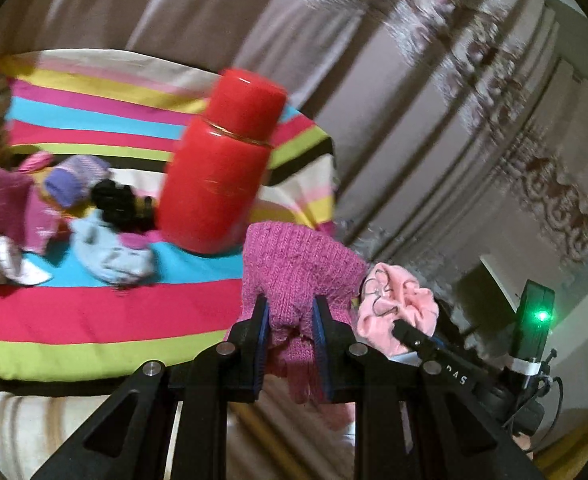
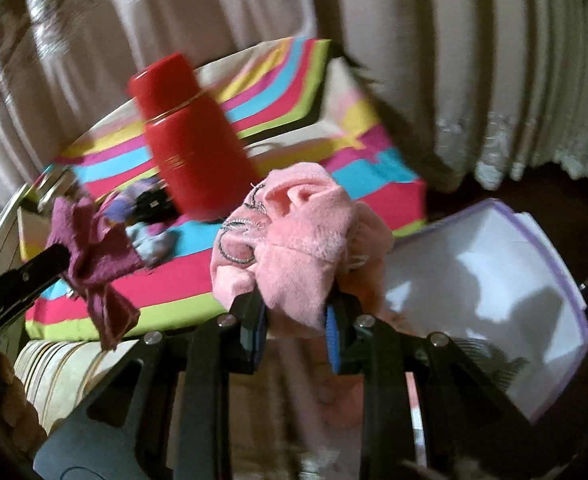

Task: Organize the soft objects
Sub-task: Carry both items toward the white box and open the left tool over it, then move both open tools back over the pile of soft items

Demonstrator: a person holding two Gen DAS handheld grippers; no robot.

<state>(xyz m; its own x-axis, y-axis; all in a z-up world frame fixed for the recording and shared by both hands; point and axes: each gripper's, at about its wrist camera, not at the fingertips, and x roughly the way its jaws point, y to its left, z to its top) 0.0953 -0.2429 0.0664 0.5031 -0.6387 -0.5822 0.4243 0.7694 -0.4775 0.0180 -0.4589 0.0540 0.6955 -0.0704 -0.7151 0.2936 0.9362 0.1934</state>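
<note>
My left gripper [image 1: 291,320] is shut on a magenta knitted glove [image 1: 294,268], which hangs past the edge of the striped cloth [image 1: 93,308]. Beside it on the right, my right gripper [image 2: 296,312] is shut on a soft pink plush garment [image 2: 298,232] with dark embroidery. In the right wrist view the magenta glove [image 2: 93,252] dangles from the left gripper at the left. More soft things lie on the cloth: a light blue sock [image 1: 111,256], a purple knitted piece [image 1: 73,180], a black item [image 1: 119,204] and a magenta cloth [image 1: 13,208].
A tall red flask [image 1: 221,164] stands upright on the striped cloth, just behind both held items. A white bin with a purple rim [image 2: 490,304] sits low at the right. Pleated curtains [image 1: 434,100] hang behind. A striped cream cushion [image 2: 65,364] lies below the cloth.
</note>
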